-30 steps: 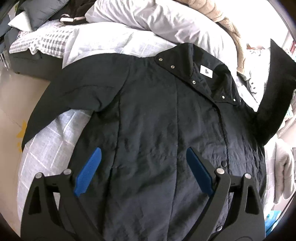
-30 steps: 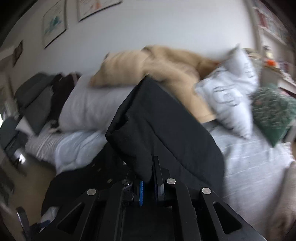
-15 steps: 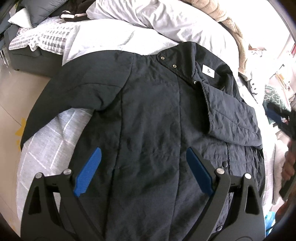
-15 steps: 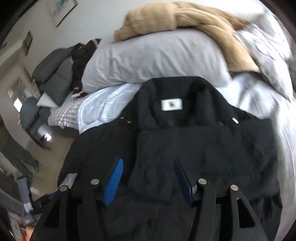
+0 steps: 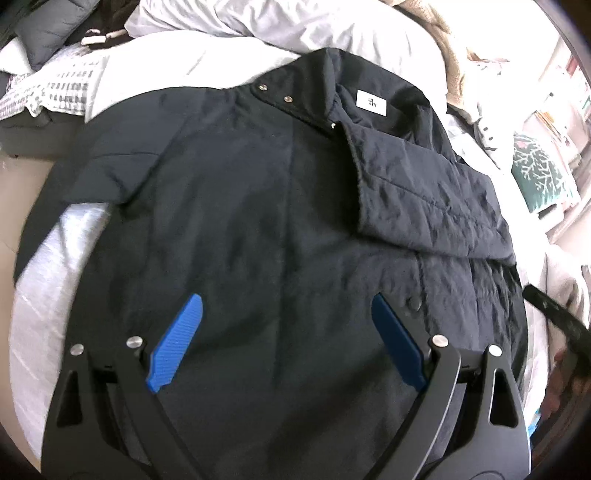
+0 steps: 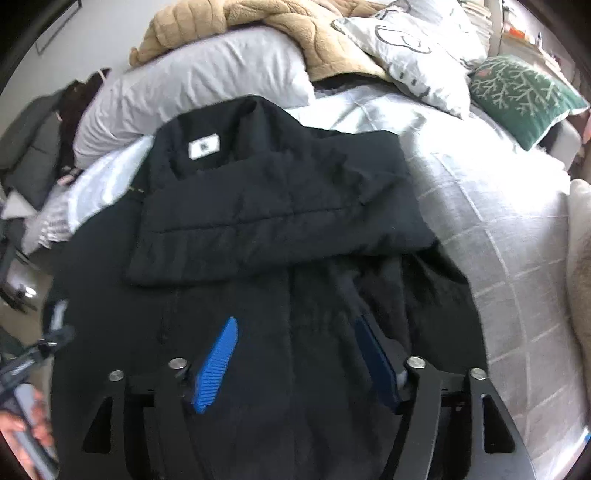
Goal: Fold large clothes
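Observation:
A black padded jacket [image 5: 258, 221] lies face up on the bed, collar away from me, with a white label [image 5: 371, 102] inside the neck. Its right sleeve [image 5: 424, 199] is folded across the chest; the right wrist view shows that sleeve [image 6: 277, 221] lying flat below the label [image 6: 204, 146]. The other sleeve [image 5: 92, 147] trails off the bed's left side. My left gripper [image 5: 285, 299] hovers open over the jacket's lower front. My right gripper [image 6: 295, 321] is over the jacket [image 6: 314, 369] too, its jaws opening, with nothing held between them.
The checked grey bed cover [image 6: 498, 258] extends to the right. A large pale pillow [image 6: 192, 85], a beige blanket [image 6: 295, 22], a printed pillow [image 6: 417, 40] and a green cushion [image 6: 517, 92] sit at the head. Grey clothes [image 6: 33, 147] lie far left.
The right gripper let go of the raised sleeve, which now lies folded across the chest. It came down over the jacket and opened. The left gripper shifted slightly toward the jacket.

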Tool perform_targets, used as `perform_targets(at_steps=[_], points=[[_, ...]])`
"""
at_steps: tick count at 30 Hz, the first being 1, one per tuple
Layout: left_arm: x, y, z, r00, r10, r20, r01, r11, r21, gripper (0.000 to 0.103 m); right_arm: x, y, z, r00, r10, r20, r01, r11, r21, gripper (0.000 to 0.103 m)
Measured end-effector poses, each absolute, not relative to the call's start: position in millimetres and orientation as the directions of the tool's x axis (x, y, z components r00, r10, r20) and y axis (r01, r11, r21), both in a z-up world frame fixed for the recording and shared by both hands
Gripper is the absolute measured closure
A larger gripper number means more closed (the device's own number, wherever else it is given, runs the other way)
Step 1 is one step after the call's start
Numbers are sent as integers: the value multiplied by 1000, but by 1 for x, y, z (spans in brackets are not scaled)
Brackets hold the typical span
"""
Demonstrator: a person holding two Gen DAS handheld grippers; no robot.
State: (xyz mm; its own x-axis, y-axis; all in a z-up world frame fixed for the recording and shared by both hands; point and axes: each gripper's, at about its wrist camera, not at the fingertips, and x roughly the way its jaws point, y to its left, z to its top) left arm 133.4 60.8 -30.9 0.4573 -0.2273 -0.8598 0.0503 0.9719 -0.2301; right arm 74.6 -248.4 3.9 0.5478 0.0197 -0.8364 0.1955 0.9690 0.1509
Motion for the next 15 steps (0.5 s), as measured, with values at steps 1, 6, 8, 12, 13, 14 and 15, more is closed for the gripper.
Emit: perform_targets(at_steps=[1,6,8,12,13,14,15], points=[[140,54,-32,446,-223,-867,45,973,-227,10,76,-249,4,553,13,-833,189,972,141,25],[186,5,-47,469,-220,-855,83,975,-205,10,86,-255,-4,557,-37,-829,183,980,79,25],[209,-10,-61,459,-196,-867,84,981,-177,10,93,-263,-15,514,-6,-858,219,968,125,25],[238,-25,-76,465,-207,-861,92,978,-186,44,102,-271,-22,488,22,-872,234,960,155,25],[243,-26,-76,466,-225,-856,88,974,-209,61,105,-272,-22,486,2,-874,241,961,137,25],[246,-26,-75,466,-257,-847,87,965,-246,77,106,-274,-23,484,-25,-875,251,962,111,25],[248,-26,-71,476,-235,-848,67,970,-232,96,108,-274,-24,484,-39,-874,254,962,98,25]])
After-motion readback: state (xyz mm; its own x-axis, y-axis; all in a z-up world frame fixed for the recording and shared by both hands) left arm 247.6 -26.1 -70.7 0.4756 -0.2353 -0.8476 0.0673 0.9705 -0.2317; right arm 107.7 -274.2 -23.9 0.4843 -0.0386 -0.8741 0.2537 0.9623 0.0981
